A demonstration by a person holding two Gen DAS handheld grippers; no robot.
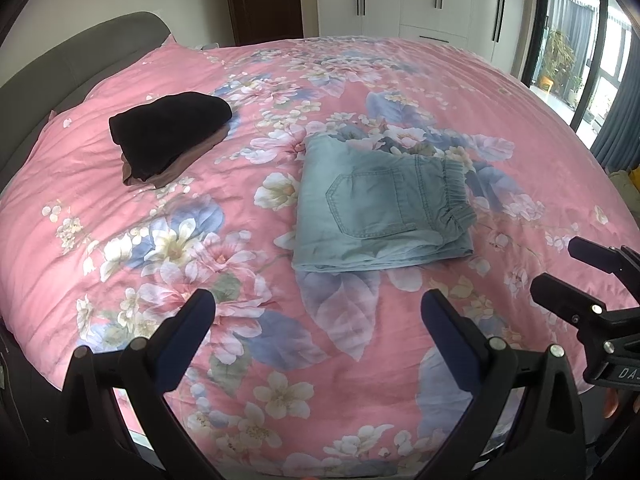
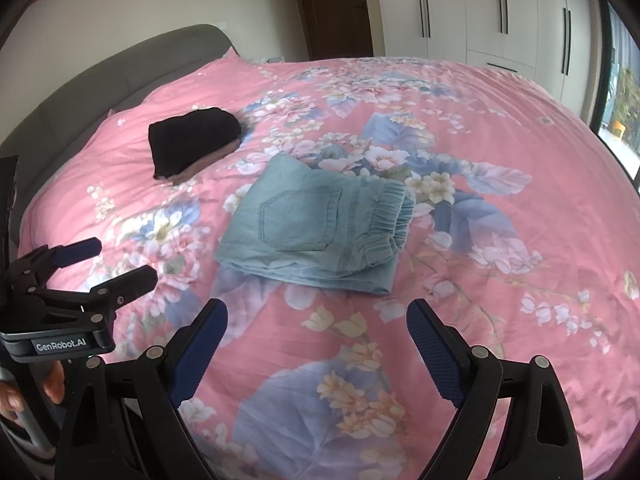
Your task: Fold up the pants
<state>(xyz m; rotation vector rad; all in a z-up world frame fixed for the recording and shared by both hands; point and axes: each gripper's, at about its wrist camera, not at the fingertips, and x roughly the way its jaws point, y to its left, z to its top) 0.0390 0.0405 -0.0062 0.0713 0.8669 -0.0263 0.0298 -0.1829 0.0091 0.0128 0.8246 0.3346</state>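
Left wrist view shows our left gripper point(image 1: 318, 312) and right gripper point(image 2: 317, 320) hovering spread and empty above the pink floral quilt point(image 1: 120, 184), since the pale-blue denim pants point(image 1: 380, 208) already lie folded mid-bed.

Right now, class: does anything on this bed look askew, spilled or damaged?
Nothing stands out. The light blue pants lie folded on the floral bedspread, and the dark folded pile sits tidily apart near the headboard.

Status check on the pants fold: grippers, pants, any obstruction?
Left gripper and right gripper open, empty, above the bedspread. Light blue pants folded, lying ahead. Dark folded stack apart, far left; nothing blocking.
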